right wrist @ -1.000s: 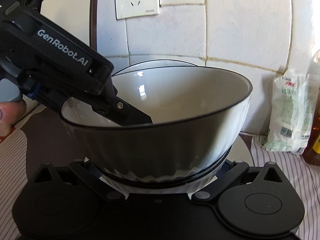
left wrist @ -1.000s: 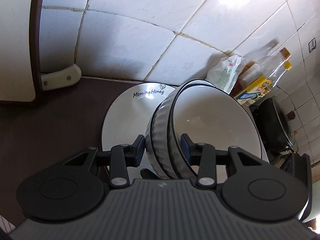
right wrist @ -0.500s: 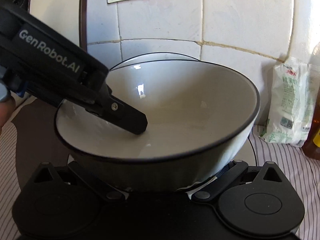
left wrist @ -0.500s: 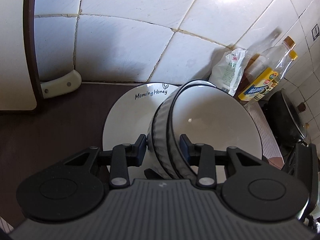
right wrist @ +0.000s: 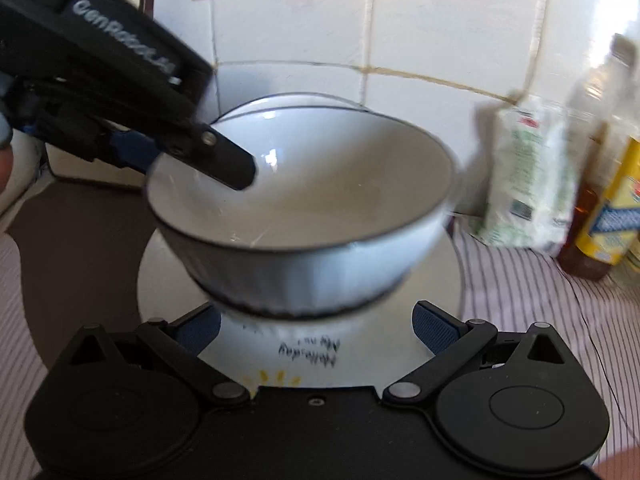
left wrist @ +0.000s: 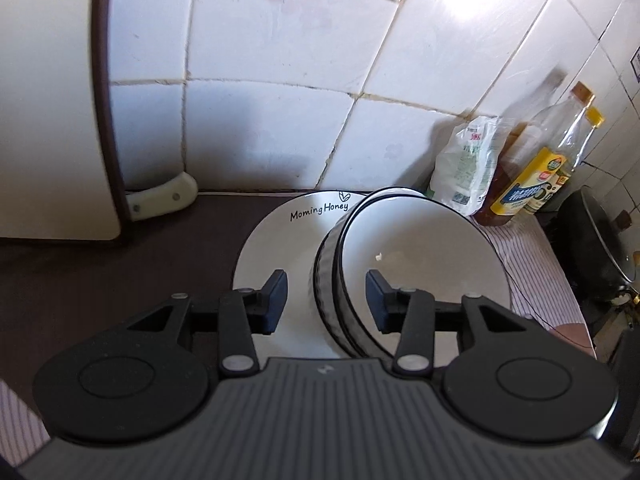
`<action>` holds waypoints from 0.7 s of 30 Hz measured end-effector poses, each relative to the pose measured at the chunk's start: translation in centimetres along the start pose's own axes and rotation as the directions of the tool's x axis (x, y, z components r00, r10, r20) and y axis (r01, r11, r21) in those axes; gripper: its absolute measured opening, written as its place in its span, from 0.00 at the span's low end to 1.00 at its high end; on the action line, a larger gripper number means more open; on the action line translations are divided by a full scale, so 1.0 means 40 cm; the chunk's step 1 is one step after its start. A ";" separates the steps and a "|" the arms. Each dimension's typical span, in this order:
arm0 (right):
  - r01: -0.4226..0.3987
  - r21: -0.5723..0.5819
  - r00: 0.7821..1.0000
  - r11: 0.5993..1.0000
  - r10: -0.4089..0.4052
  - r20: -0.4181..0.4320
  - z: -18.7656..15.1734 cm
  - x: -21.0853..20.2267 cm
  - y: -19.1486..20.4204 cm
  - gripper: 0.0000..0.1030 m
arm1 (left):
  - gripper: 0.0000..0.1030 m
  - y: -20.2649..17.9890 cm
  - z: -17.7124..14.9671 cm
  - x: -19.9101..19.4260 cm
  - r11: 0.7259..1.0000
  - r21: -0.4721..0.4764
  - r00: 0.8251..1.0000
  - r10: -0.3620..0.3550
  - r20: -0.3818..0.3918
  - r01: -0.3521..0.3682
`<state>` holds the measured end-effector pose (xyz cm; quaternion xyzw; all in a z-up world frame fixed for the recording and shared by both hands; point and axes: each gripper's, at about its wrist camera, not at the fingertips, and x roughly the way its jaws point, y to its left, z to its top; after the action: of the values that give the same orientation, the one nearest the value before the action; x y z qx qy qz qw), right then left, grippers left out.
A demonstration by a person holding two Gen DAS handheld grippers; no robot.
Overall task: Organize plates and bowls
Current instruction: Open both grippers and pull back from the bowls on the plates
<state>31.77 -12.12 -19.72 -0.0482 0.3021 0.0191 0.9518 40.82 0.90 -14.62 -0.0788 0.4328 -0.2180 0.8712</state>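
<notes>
The left gripper [left wrist: 326, 300] jaws are opening astride the near wall of the 2 nested bowls [left wrist: 404, 264] on the plate [left wrist: 280, 240]; the right gripper [right wrist: 316, 326] stands released, so a straight-back withdrawal is advised.

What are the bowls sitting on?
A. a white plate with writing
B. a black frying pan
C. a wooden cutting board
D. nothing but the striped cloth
A: the stacked bowls rest on a white plate printed with "Morning Honey".

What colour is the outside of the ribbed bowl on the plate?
Dark grey outside with a black rim, white inside; the bowl shows it best in the left wrist view.
</notes>
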 end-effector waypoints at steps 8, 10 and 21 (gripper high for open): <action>-0.005 0.085 0.998 0.996 0.000 0.061 -0.004 -0.115 -0.023 1.00 | 0.47 -0.023 -0.006 -0.137 0.998 -0.048 0.995 0.040 0.089 -0.036; 0.023 0.090 0.996 0.996 -0.030 0.078 0.000 -0.135 -0.039 1.00 | 0.50 -0.031 -0.012 -0.175 0.998 -0.053 0.995 0.047 0.093 -0.042; 0.052 0.181 0.988 0.982 -0.077 0.134 0.013 -0.325 -0.081 1.00 | 0.59 -0.096 -0.072 -0.413 0.988 -0.014 0.981 0.152 0.117 -0.151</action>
<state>21.65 -15.40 -11.55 0.0284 0.2333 -0.0353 0.9714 28.60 5.01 -3.26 -0.0605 0.3858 -0.1451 0.9091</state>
